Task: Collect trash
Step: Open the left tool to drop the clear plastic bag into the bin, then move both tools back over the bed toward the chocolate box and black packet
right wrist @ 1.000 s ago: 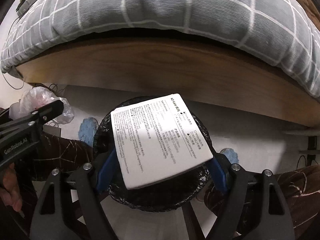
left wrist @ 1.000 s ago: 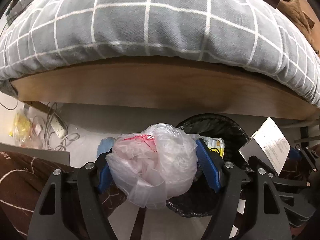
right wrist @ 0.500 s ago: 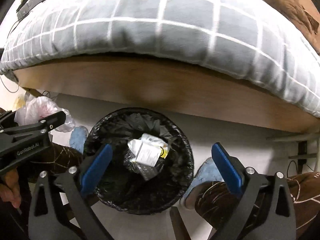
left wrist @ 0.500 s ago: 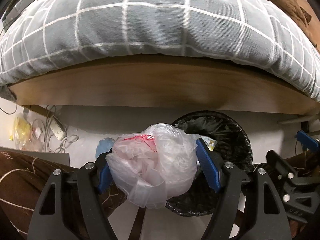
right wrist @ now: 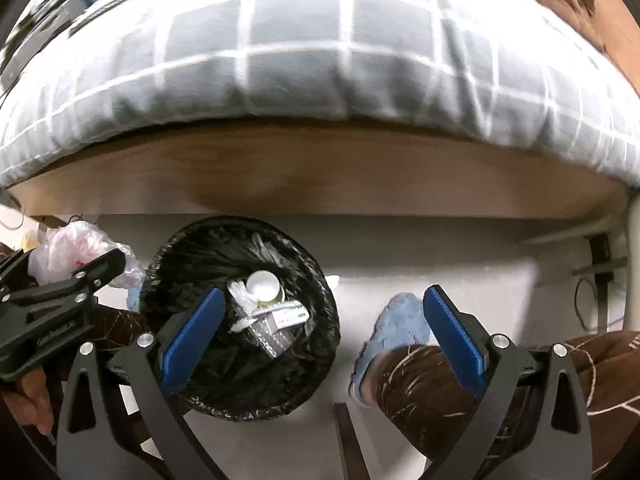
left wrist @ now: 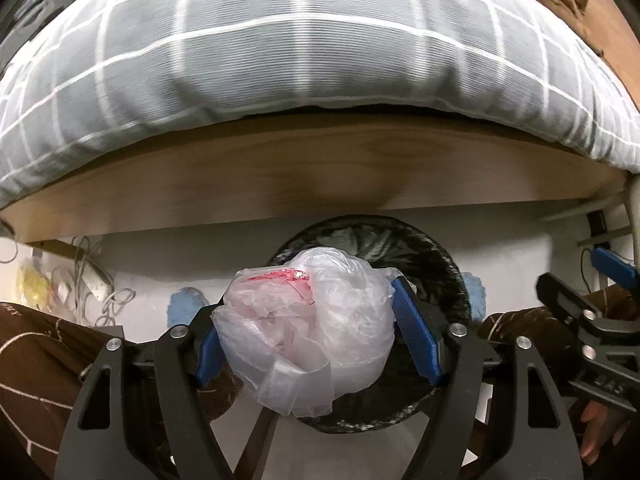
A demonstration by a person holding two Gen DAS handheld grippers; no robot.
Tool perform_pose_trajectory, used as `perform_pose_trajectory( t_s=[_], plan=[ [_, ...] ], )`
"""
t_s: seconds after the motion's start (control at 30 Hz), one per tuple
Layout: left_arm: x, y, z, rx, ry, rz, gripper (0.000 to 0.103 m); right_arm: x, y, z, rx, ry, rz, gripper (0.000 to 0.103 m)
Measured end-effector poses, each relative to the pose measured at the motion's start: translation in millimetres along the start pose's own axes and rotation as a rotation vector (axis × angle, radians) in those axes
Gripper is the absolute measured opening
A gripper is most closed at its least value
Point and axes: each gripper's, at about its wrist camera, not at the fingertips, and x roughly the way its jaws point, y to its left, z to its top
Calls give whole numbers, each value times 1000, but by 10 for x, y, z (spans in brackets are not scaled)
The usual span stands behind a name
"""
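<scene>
My left gripper [left wrist: 316, 332] is shut on a crumpled clear plastic bag [left wrist: 308, 328] with a red print, held right over the black-lined trash bin [left wrist: 444, 264]. The right wrist view shows the same bag [right wrist: 68, 248] at the left beside the bin [right wrist: 188, 252]. Inside the bin lie a white box [right wrist: 286, 318], a white cup and wrappers. My right gripper [right wrist: 320, 336] stands wide open and empty above the bin's right rim and the floor.
A bed with a grey checked duvet [left wrist: 320, 48] and wooden frame [left wrist: 304, 176] overhangs behind the bin. A person's legs in brown patterned trousers [right wrist: 460, 384] and blue slippers [right wrist: 400, 320] flank the bin. Cables and a power strip [left wrist: 96, 280] lie at far left.
The right gripper opened and the white box dropped into the bin; the gripper then shifted right. The left gripper carried the plastic bag rightwards until it hung over the bin.
</scene>
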Motion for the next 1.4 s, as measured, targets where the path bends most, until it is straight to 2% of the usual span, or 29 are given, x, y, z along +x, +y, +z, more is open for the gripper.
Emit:
perform_pose_trajectory(
  t_s=[0.33, 0.47, 0.7, 0.87, 1.13, 1.23, 1.4],
  plan=[
    [67, -284, -29, 78, 11, -2, 77, -2, -221, -7, 75, -29, 10, 96],
    [92, -254, -32, 66, 18, 0, 80, -42, -182, 1, 50, -45, 12, 96],
    [43, -202, -7, 75, -18, 44, 92, -8, -139, 31, 47, -58, 26, 96],
    [-20, -68, 14, 55, -42, 70, 94, -83, -81, 49, 33, -95, 27, 96],
    [-441, 78, 45, 54, -142, 68, 97, -442, 49, 93, -8, -177, 29, 96],
    [-604, 169, 46, 41, -165, 63, 97, -614, 23, 126, 16, -190, 71, 96],
    [-907, 311, 157, 17, -219, 59, 97, -988, 84, 280, -22, -283, 51, 96]
  ],
)
